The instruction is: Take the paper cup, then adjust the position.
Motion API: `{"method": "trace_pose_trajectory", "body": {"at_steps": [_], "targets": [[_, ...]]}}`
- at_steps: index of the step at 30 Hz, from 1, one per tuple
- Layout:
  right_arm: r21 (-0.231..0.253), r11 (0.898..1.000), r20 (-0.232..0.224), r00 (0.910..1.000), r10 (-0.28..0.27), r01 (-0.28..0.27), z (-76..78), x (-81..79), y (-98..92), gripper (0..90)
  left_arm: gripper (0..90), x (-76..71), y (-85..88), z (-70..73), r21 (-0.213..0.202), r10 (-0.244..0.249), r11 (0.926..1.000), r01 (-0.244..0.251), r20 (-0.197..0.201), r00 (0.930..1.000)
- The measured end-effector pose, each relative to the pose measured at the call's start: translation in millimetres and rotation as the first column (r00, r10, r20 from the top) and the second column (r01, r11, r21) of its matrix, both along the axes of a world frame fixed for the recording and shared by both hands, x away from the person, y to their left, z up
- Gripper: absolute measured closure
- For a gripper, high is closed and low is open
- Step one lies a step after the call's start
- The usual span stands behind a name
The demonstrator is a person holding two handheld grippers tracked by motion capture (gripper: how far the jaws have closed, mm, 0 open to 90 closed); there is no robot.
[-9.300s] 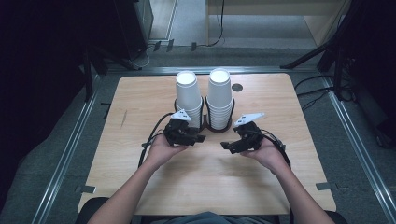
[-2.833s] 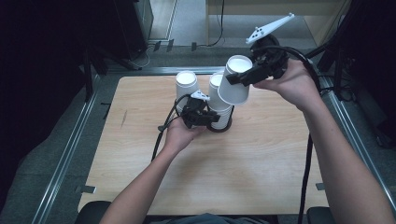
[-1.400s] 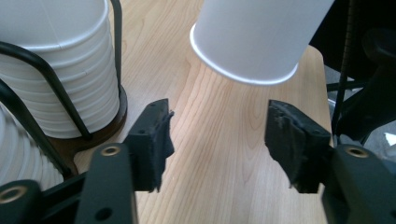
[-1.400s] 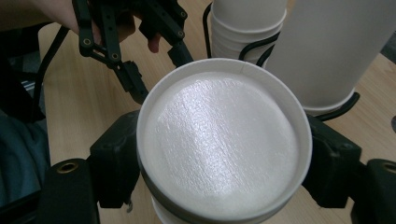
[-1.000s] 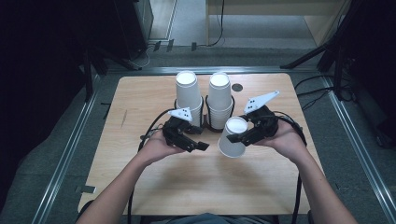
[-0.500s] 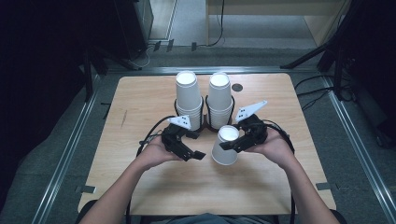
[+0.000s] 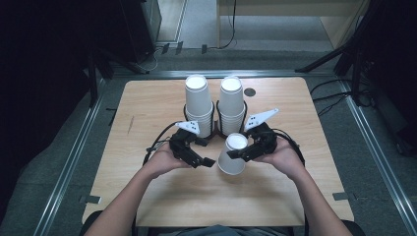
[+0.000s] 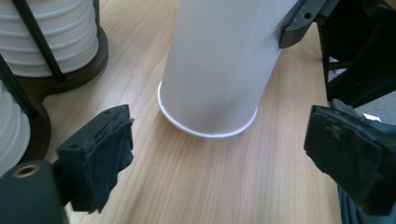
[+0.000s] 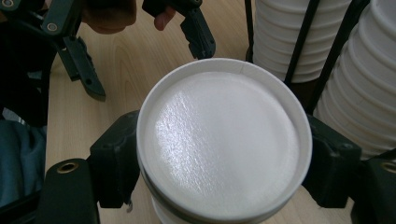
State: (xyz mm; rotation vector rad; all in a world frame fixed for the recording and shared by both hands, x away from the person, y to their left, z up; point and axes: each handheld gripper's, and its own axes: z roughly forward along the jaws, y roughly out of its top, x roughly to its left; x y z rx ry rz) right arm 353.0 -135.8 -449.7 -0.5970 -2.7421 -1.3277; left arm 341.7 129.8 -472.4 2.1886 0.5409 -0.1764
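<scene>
An upside-down white paper cup stands between my hands, its wide rim down at the table top and leaning a little. My right gripper is shut on its upper part, a pad on each side of the cup. My left gripper sits just left of it, open and pointing at it. In the left gripper view the cup rises beyond the wide gap of my left gripper; the jaws have just been opening, with nothing between them.
Two tall stacks of upside-down white cups stand in a black wire holder right behind the grippers. The wooden table has bare room to both sides and in front. A dark round hole lies at the back.
My right gripper brought the cup down and leftward onto the table. The left gripper stayed in place and its jaws spread wider.
</scene>
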Motion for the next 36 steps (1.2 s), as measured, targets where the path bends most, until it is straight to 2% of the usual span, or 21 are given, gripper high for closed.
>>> {"method": "trace_pose_trajectory", "body": {"at_steps": [5,11,15,21,26,29,32,35,36], "targets": [[0.043,0.999,-0.005,1.0,0.008,-0.007,2.5,0.0,4.3,24.5,3.3,0.3,-4.9,-0.9,-0.001,-0.003,1.0,0.003,0.005,1.0],[0.055,0.998,-0.008,0.9997,0.025,-0.025,3.9,-1.9,9.2,24.6,2.1,-2.4,-14.3,-1.0,0.0,-0.018,0.9998,0.018,0.01,0.9998],[0.079,0.996,-0.009,0.9994,0.034,-0.033,6.6,-3.4,10.6,24.6,1.6,-4.3,-18.3,-1.0,-0.011,-0.032,0.9994,0.033,0.013,0.9994],[0.109,0.993,-0.014,0.9988,0.047,-0.045,11.2,-5.1,12.5,24.6,1.6,-5.4,-23.4,-3.1,-0.006,-0.046,0.9989,0.047,0.015,0.9988],[0.137,0.989,-0.012,0.998,0.061,-0.059,17.0,-7.7,16.0,24.7,1.6,-6.6,-26.5,-4.5,-0.013,-0.051,0.9986,0.051,0.017,0.9986],[0.174,0.983,-0.013,0.9978,0.066,-0.063,20.7,-8.8,16.5,24.7,1.6,-6.8,-26.8,-4.7,-0.024,-0.049,0.9985,0.049,0.016,0.9987],[0.206,0.977,-0.016,0.998,0.061,-0.056,22.8,-8.5,14.7,24.8,3.9,-7.5,-25.4,-4.9,-0.033,-0.05,0.9982,0.051,0.034,0.9982],[0.226,0.973,-0.029,0.9978,0.059,-0.051,22.0,-6.5,12.4,25.0,6.5,-10.7,-23.8,-2.0,-0.05,-0.054,0.9971,0.058,0.079,0.9954],[0.224,0.974,-0.038,0.9976,0.057,-0.047,21.5,-5.7,12.0,25.2,10.7,-11.9,-23.6,-0.6,-0.05,-0.056,0.9969,0.061,0.095,0.9939]]}}
